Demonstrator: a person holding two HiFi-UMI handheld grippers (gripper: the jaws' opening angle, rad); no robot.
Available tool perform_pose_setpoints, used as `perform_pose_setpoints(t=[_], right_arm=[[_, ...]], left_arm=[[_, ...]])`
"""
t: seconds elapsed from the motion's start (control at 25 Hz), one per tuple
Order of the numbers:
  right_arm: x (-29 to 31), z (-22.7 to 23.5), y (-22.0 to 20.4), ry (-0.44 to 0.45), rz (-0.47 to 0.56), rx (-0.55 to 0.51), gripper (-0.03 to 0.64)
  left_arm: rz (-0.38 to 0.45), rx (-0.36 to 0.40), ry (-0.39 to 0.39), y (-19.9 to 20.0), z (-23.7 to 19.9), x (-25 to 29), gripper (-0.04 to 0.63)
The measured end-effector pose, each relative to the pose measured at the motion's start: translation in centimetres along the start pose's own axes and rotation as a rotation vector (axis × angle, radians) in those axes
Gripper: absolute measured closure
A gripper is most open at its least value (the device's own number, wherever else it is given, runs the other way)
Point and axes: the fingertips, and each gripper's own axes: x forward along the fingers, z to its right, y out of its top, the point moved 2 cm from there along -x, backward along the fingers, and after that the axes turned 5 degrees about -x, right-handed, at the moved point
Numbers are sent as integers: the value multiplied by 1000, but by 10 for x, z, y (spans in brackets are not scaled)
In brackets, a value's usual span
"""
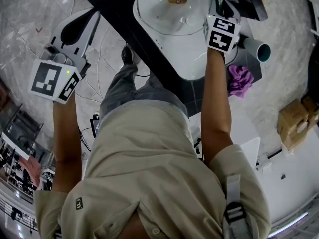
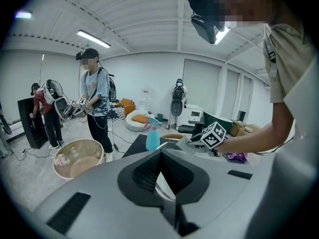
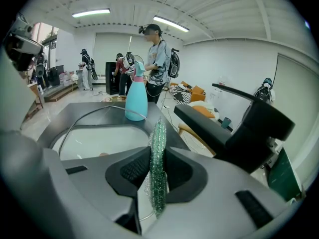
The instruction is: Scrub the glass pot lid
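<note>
The right gripper (image 3: 157,156) is clamping a green scrub pad (image 3: 158,133) that is standing on edge between its jaws, with the jaws closed snugly against both faces of the pad. In the head view this gripper is hovering at the right rim of the white sink (image 1: 185,59), which is sitting in a dark counter (image 1: 124,20). The glass pot lid (image 1: 167,15) is lying inside the sink basin with its brown knob (image 1: 177,0) facing up, apart from the pad. The left gripper (image 2: 159,153) is holding nothing; its jaws are pressing together at the tips. It is hanging off to the left over the floor, well apart from the sink. A teal spray bottle (image 3: 135,101) is standing upright on the counter beyond the far edge of the sink. A purple cloth (image 1: 240,79) is lying to the right of the sink, beside the person's right forearm. Other people are standing in the room behind the counter.
</note>
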Motion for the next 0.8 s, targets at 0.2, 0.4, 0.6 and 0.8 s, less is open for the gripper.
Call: perform_pose_setpoints(t=[0.2,0.4,0.6,0.8], right_arm=[[1,-10,3,11,2,-15,532],[7,-43,5,71,3,-41,532],[12,-105,18,181,23,-84,532],[3,-186,41,346,78,-180,532]], left_arm=[[0,-6,5,-3,-2,-3,581],[4,-16,12,-7,-3,-7,581],[3,-28,22,-13,-6,-13,581],[5,-36,29,-17,-5,-18,581]])
